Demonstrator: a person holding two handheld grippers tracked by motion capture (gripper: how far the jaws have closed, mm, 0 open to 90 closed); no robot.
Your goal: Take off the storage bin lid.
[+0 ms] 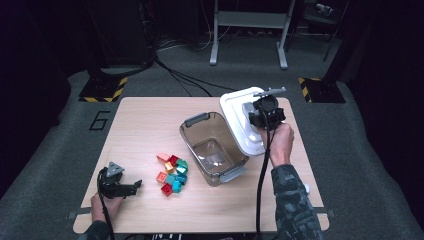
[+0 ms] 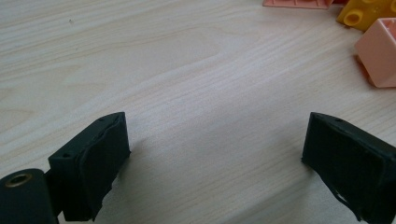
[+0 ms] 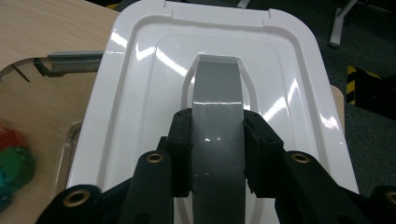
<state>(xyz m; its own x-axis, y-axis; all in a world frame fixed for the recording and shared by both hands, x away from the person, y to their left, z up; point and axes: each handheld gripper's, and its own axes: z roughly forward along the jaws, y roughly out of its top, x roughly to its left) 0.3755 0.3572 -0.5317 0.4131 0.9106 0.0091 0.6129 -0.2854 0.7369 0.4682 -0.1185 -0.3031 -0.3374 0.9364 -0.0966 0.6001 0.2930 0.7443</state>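
Pale wood table [image 1: 145, 125] stands on grey carpet in a dark room, bearing our clear bin [image 1: 212, 147] and a pile of coloured blocks [image 1: 172, 174]. Our left gripper [image 1: 131, 188] rests with jaws wide near the blocks. Up close, we see our right gripper [image 3: 217, 149] clamped on the grey handle [image 3: 218, 107] of the white lid [image 3: 135, 107], beside the bin.

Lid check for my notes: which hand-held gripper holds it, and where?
The right hand-held gripper clamps the white lid by its grey handle.
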